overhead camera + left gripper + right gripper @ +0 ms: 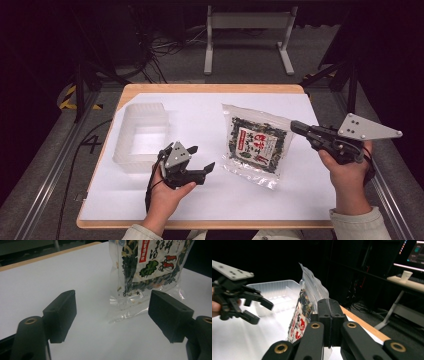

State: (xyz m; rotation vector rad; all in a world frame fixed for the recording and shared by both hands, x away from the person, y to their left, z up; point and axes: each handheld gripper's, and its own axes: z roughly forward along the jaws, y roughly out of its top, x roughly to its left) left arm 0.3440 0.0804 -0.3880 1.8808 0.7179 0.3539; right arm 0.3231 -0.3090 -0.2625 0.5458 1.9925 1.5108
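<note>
Clear plastic forms the snack bag (257, 145), printed with a red label and dark green contents. The bag is lifted at its right edge and hangs tilted over the right half of the desk (210, 200), with its lower left corner near the white sheet that covers the desk top.

The right gripper (298, 127) is clenched on the bag's right edge. In the right gripper view, its 2 jaws are pressed flat together with the bag film pinched between them, and the bag (308, 302) rises upright beyond them. The hand that holds this gripper is at the desk's right edge.

The left gripper (201, 158) is released. Its 2 jaws stand wide apart with nothing between the pads. In the left gripper view, the bag's lower corner (140, 290) lies ahead of the jaws, apart from both pads. This gripper is near the middle of the desk's front half, just left of the bag.

A translucent plastic tray (141, 135) rests on the left half of the desk, well apart from the bag.
</note>
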